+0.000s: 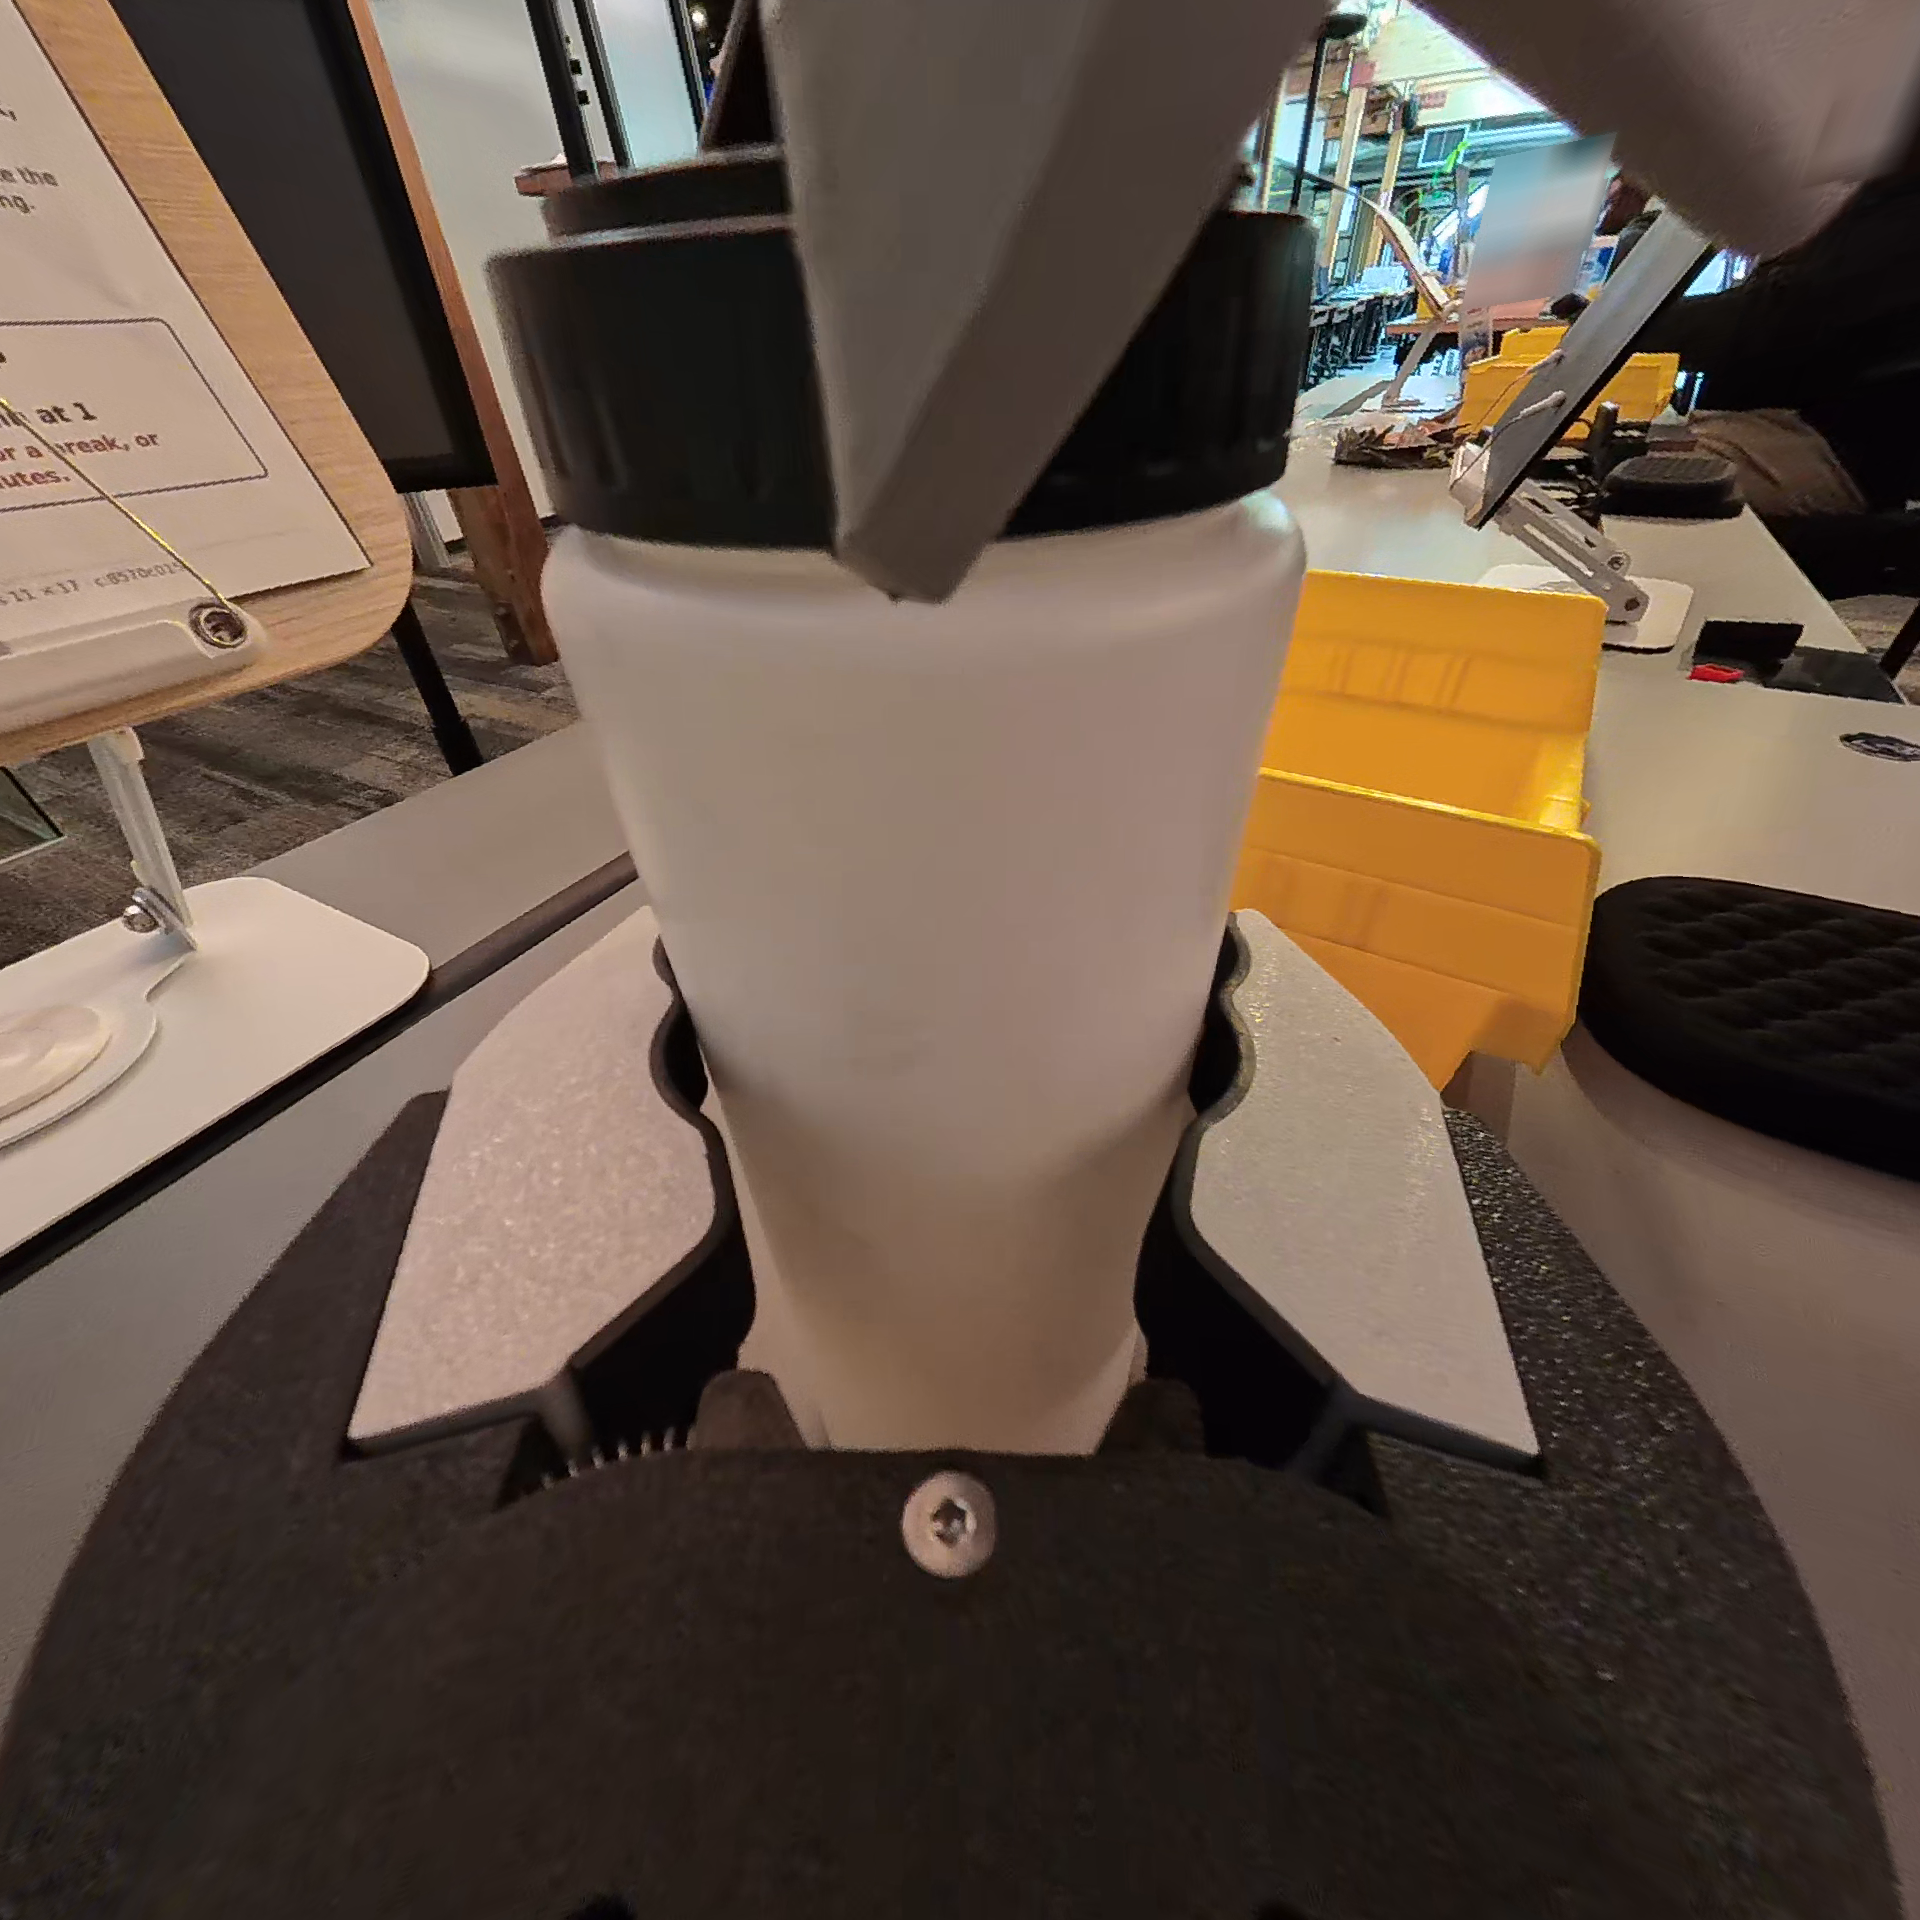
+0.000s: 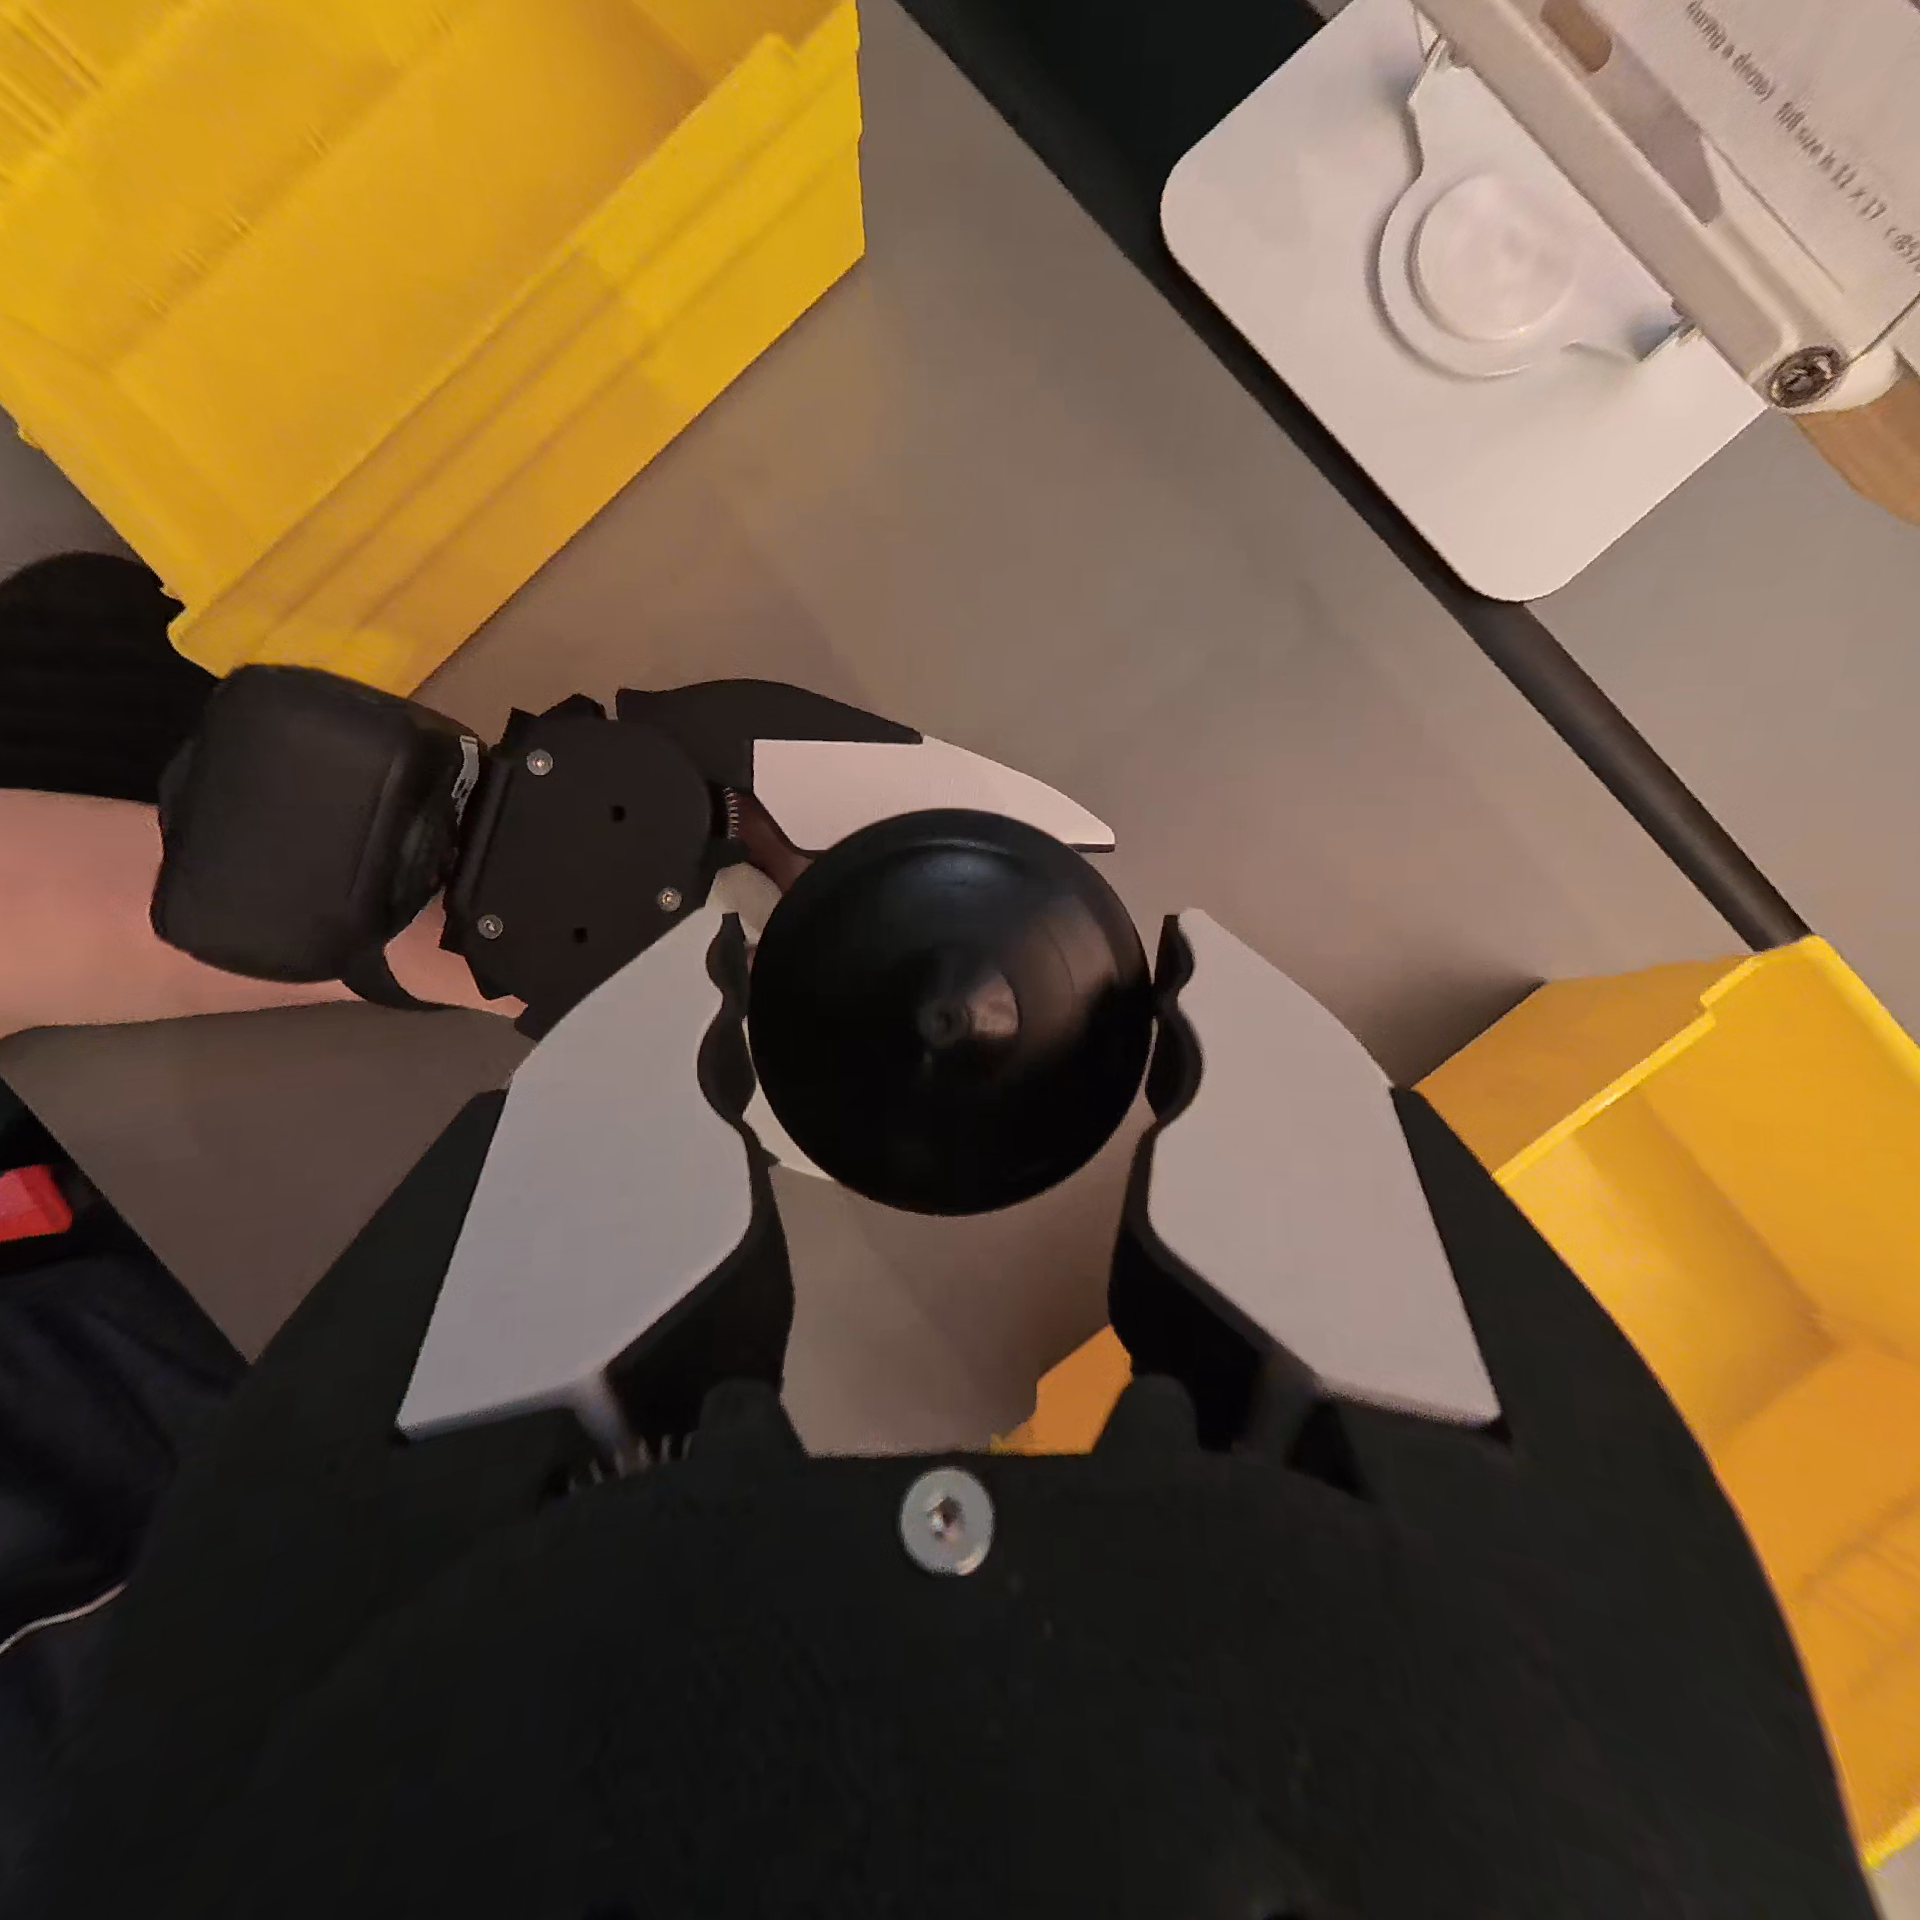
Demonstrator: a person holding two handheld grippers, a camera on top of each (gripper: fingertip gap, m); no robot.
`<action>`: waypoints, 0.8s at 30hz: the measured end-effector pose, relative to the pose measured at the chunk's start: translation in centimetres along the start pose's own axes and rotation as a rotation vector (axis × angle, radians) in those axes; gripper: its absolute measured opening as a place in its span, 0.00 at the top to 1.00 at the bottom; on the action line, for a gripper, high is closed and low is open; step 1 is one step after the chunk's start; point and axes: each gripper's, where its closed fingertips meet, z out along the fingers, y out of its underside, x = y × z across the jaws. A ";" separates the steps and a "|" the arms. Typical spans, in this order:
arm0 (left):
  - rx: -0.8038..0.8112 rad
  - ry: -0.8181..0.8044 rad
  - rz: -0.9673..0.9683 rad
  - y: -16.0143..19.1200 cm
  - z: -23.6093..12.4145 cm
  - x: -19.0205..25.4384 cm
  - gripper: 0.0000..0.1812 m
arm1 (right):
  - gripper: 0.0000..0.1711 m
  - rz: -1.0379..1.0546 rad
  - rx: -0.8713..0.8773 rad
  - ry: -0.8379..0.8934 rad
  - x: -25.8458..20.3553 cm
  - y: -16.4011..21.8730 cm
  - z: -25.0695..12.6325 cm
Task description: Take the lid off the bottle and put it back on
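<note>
A white bottle [image 1: 935,831] with a black screw lid [image 1: 665,395] stands upright over the grey table [image 2: 1039,520]. My left gripper [image 1: 951,945] is shut on the bottle's body, one finger on each side. My right gripper [image 2: 951,925] comes down from above and is shut on the lid [image 2: 951,1013], its fingers pressed to the lid's left and right edges. One of its grey fingers [image 1: 935,312] covers the front of the lid in the left wrist view. The left gripper [image 2: 582,842] shows in the right wrist view, held by a hand. The bottle's base is hidden.
A yellow bin [image 1: 1423,779] stands just behind the bottle; it is at the upper left [image 2: 416,312] of the right wrist view, with another yellow bin [image 2: 1714,1247] at the right. A black foam pad [image 1: 1766,1018] lies at the right. A white stand base [image 1: 208,997] holding a wooden board [image 1: 260,312] is at the left.
</note>
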 end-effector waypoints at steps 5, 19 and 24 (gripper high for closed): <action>0.000 0.013 0.005 0.0 0.3 0.1 0.49 | 0.56 -0.047 -0.037 -0.033 0.2 0.3 -0.2; 0.001 0.072 0.004 0.0 0.4 0.4 0.50 | 0.56 -0.163 -0.013 -0.087 0.1 0.4 -0.2; 0.010 0.097 0.006 -0.1 0.4 0.5 0.50 | 0.56 -0.251 -0.028 -0.143 -0.1 0.6 -0.2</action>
